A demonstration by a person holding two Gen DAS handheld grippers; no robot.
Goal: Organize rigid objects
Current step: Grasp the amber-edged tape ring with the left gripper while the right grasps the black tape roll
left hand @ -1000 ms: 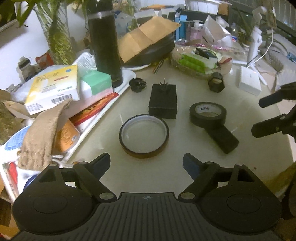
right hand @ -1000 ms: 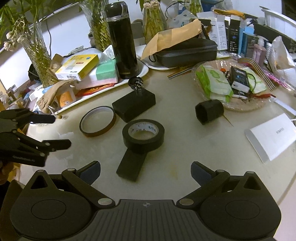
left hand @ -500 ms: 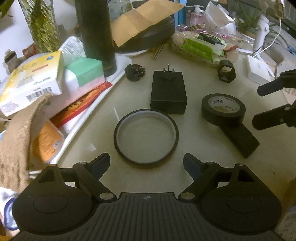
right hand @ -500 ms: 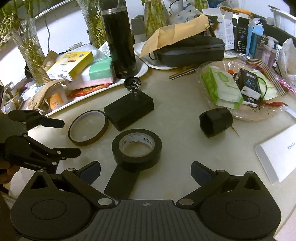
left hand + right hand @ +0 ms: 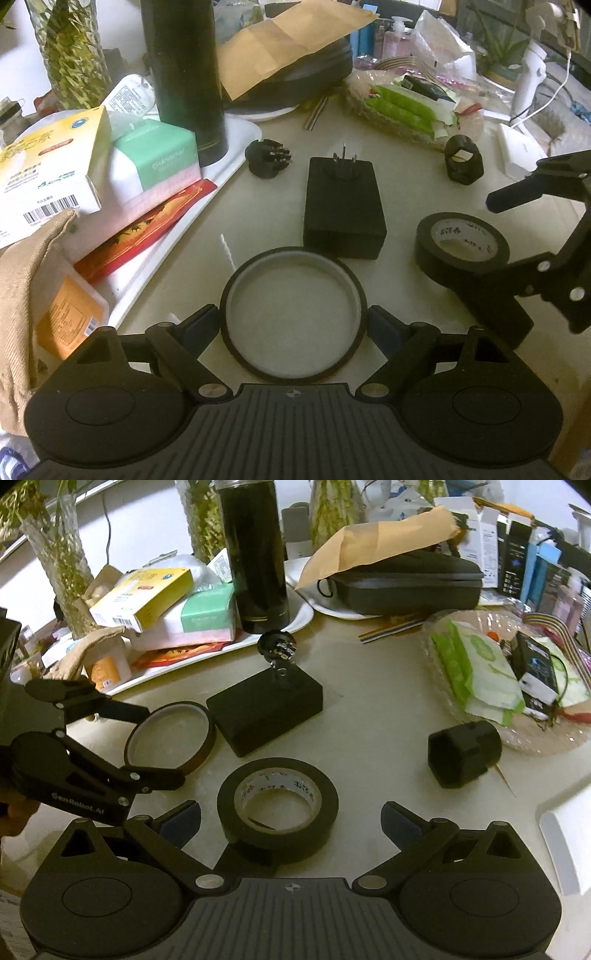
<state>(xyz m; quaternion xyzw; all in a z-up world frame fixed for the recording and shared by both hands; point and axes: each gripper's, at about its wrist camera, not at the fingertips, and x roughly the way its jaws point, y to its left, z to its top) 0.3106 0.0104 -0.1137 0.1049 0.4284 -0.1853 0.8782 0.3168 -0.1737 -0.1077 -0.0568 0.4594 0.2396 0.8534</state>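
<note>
The left tongs (image 5: 294, 325) stand wide, one finger on each side of the thin amber tape ring (image 5: 293, 314), which lies flat on the tabletop (image 5: 399, 192); whether the pads touch it cannot be told. The right tongs (image 5: 291, 821) are also spread wide around the black electrical tape roll (image 5: 277, 808), with gaps at both sides. That roll rests partly on a flat black bar (image 5: 495, 314). Just behind the ring lies a black plug adapter (image 5: 343, 206), prongs pointing away.
</note>
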